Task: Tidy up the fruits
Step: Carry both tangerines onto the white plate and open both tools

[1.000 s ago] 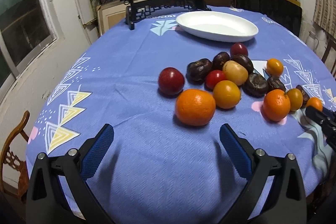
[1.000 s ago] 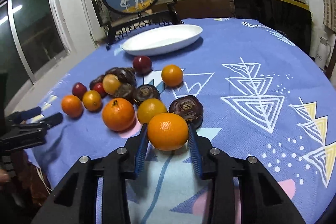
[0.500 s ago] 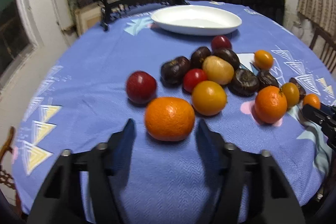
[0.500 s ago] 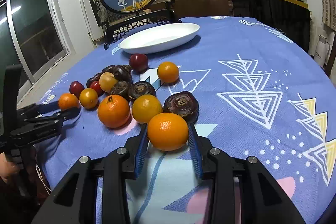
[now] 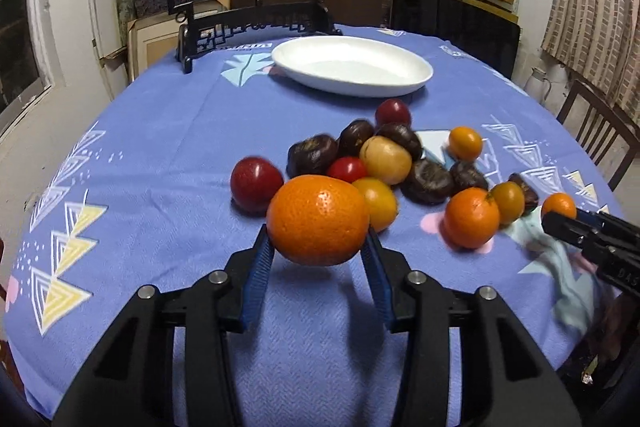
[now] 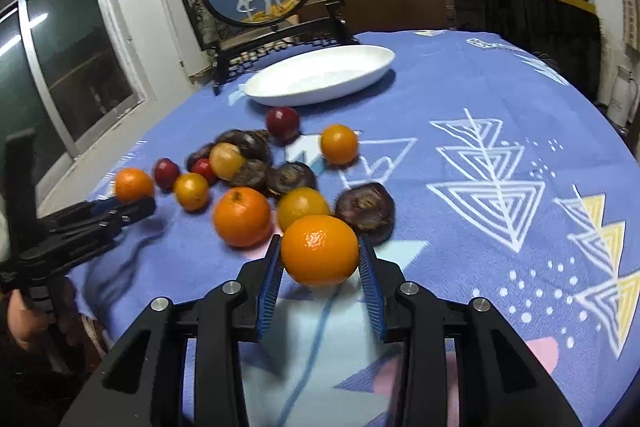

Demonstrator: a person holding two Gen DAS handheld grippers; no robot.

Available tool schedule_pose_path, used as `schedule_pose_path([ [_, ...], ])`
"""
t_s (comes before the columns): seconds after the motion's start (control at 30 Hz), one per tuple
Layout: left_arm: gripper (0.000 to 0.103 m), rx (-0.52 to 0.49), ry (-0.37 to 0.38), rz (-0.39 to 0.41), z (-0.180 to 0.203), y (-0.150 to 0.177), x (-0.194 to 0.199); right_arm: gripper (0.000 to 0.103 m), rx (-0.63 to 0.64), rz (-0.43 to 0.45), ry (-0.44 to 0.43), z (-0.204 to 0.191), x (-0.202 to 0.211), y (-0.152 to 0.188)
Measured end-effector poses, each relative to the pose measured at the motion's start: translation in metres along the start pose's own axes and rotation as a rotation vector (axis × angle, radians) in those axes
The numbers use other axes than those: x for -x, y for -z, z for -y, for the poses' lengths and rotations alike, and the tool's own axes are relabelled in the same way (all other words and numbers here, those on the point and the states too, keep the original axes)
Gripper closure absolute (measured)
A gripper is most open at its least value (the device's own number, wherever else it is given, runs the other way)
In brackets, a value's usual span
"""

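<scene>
Gripping a big orange, the left gripper has just been closing, and its blue pads now press the fruit's sides, with a shadow on the cloth below it. The orange is round, glossy and pitted, bright orange with a highlight on top. The right gripper is clamped on a smaller, smoother orange. Both held fruits sit on the near side of the fruit pile, well short of the white dish. The pile, between the dish and the grippers, mixes dark wrinkled brown fruits, red ones, yellow ones and small oranges on a blue cloth with white and yellow triangles. In the left view, letters on the right gripper's body read "DAS", cut off. Writing on the cloth by the dish is too blurred to read.
</scene>
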State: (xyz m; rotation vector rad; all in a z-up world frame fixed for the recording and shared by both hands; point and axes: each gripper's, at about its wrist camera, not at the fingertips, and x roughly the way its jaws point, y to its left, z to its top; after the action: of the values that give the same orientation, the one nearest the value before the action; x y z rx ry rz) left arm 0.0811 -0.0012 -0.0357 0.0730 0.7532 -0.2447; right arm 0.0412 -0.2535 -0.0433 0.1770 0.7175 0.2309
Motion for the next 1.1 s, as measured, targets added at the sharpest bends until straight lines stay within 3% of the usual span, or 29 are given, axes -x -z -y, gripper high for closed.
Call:
schedule_pose_path([
  [0.23,0.060,-0.034,0.102,-0.023,0.009,-0.075,-0.026,0.065,0.022,0.010,-0.026,0.003,-0.015,-0.088],
  [0.37,0.059,-0.039,0.145,-0.059,0.016,-0.127,-0.068,0.065,-0.025,-0.037,-0.039,0.019,-0.070,-0.141],
  [0.6,0.059,-0.006,0.133,-0.168,0.013,-0.180,-0.160,0.065,-0.097,-0.095,-0.054,0.038,-0.154,-0.186],
  [0.7,0.055,0.002,0.130,-0.191,0.011,-0.182,-0.178,0.058,-0.126,-0.111,-0.049,0.043,-0.170,-0.193],
  [0.73,0.045,0.003,0.129,-0.184,0.010,-0.183,-0.177,0.046,-0.128,-0.101,-0.045,0.042,-0.169,-0.193],
  [0.77,0.029,0.001,0.120,-0.170,0.010,-0.183,-0.174,0.042,-0.125,-0.084,-0.042,0.042,-0.165,-0.193],
  [0.83,0.019,-0.005,0.089,-0.109,0.009,-0.180,-0.156,0.042,-0.108,-0.061,-0.033,0.040,-0.154,-0.190],
  [0.93,0.019,-0.027,0.072,-0.073,0.008,-0.166,-0.124,0.042,-0.095,-0.029,-0.023,0.037,-0.126,-0.176],
  [1.1,0.019,-0.091,0.098,-0.057,0.006,-0.112,-0.065,0.040,-0.082,-0.005,-0.038,0.036,-0.076,-0.130],
])
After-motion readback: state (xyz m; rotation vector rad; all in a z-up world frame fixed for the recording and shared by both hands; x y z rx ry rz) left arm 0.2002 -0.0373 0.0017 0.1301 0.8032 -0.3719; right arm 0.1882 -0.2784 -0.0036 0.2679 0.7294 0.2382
